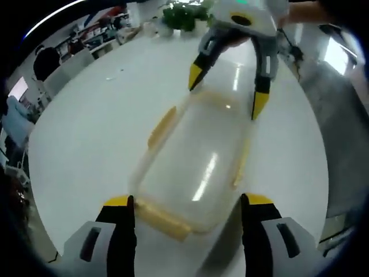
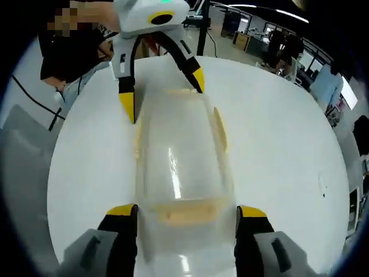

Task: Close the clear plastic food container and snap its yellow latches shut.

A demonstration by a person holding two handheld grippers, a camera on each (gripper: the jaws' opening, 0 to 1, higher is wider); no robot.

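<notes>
In my left gripper view I see one clear plastic food container (image 1: 196,161) lying on one white table (image 1: 86,138). I count three yellow latches on it here: one on the end by my jaws (image 1: 162,219), one on the left long side (image 1: 162,127), and one on the right long side (image 1: 242,164). My left gripper (image 1: 187,210) is wide open, and its two yellow-tipped jaws stand one on each side of the near end of the box. They hold nothing. I cannot tell if they touch the box. At the far end of the box I see my right gripper (image 1: 226,95), also open, with one tip at each far corner. Beyond it sits a green plant (image 1: 183,16).

In my right gripper view the same box (image 2: 179,173) lies straight ahead, with its lid on top. I count three latches here too: one by my jaws (image 2: 181,214), one on the right side (image 2: 220,130), and a thin one on the left side (image 2: 137,144). My right gripper (image 2: 185,222) is wide open around the near end and grips nothing. My left gripper (image 2: 161,95) is open at the far end.
</notes>
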